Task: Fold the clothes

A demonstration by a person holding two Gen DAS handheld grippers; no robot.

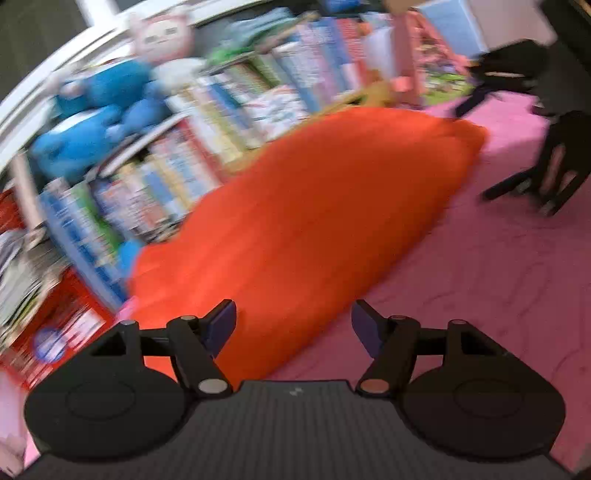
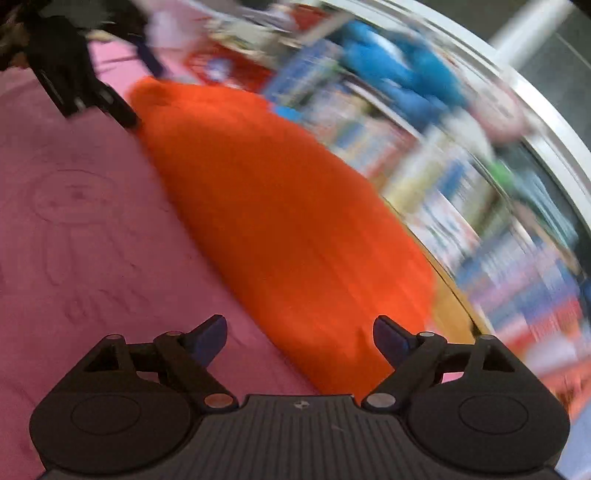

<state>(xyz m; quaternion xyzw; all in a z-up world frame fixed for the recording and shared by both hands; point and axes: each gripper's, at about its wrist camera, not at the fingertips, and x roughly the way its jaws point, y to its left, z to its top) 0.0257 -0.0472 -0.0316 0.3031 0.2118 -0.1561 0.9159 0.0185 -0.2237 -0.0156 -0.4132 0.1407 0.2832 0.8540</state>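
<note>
An orange garment (image 1: pixel 306 214) lies spread flat on a pink bedsheet (image 1: pixel 498 277), its far long edge against a row of books. My left gripper (image 1: pixel 293 328) is open and empty, just above the garment's near end. In the right wrist view the same orange garment (image 2: pixel 288 221) runs diagonally across the pink sheet (image 2: pixel 81 240). My right gripper (image 2: pixel 300 339) is open and empty, over its near end. Each view shows the other gripper at the garment's far end, the right one (image 1: pixel 546 173) and the left one (image 2: pixel 77 85). Both views are motion-blurred.
A row of colourful books (image 1: pixel 207 140) lines the far side of the bed. A blue plush toy (image 1: pixel 99 110) and a pink plush toy (image 1: pixel 162 33) sit on top of them. A white frame (image 2: pixel 554 122) curves behind the books.
</note>
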